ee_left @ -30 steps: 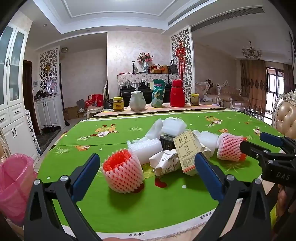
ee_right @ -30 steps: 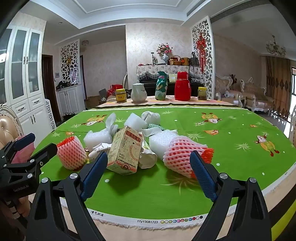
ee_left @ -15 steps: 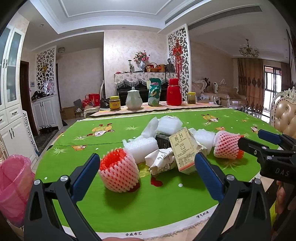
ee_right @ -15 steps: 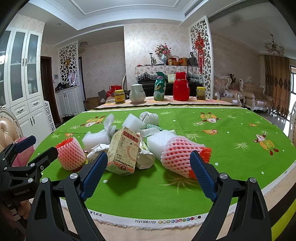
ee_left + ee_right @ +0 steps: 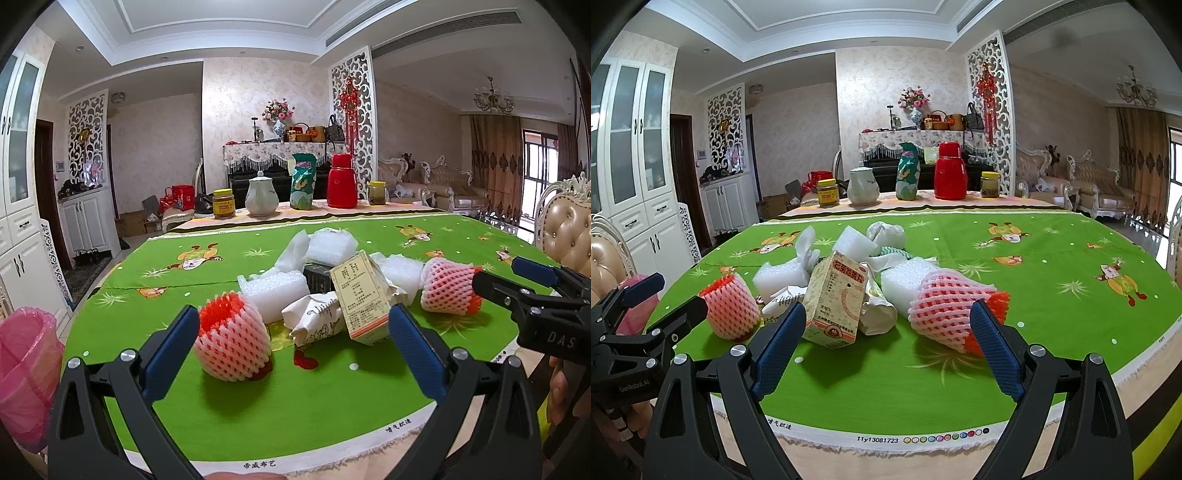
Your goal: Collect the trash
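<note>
Both grippers stand with jaws wide apart and empty — the left gripper has edged closer over the past second, its left finger now just beside the upright foam fruit net, so the first pickup looks imminent though nothing is collected yet. On the green tablecloth the trash lies in one loose heap: soft pink mesh sleeves, a stiff cardboard medicine box, crumpled paper and spongy white foam blocks — the right gripper faces the second foam net, with a pink-lined bin beside the table's left edge.
</note>
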### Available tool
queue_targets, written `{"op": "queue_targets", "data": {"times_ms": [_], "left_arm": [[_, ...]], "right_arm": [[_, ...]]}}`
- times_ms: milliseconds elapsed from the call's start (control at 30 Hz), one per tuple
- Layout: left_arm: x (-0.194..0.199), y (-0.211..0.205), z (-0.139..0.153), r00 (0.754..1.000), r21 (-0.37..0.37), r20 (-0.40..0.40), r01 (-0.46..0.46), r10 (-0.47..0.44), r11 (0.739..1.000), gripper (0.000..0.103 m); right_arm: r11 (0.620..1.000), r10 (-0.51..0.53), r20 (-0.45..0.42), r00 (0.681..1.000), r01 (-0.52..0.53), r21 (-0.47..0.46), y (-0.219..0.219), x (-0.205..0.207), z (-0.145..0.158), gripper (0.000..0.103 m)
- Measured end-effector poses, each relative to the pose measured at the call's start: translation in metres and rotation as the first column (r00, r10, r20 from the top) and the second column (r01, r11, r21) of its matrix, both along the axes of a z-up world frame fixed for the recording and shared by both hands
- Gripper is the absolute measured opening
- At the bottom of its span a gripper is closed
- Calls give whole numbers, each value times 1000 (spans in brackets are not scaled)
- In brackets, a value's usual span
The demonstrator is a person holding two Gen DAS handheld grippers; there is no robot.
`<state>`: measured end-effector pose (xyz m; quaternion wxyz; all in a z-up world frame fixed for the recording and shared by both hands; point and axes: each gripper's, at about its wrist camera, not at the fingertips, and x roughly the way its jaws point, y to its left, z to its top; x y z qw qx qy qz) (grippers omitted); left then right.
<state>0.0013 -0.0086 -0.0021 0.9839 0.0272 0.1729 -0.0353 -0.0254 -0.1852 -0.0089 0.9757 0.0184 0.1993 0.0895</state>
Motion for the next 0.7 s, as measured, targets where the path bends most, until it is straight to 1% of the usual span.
{"op": "queue_targets", "data": {"times_ms": [367,700], "left_arm": [[-3,-2,0,1000,-4,-1,26,-26,1000,99],[-1,-3,0,1000,-8,-3,27,-27,1000,99]], "right_arm": [[1000,-5,1,1000,5,9,-3,-1,0,85],[1000,-2,4,1000,2,16,-4,-2,0,85]]}}
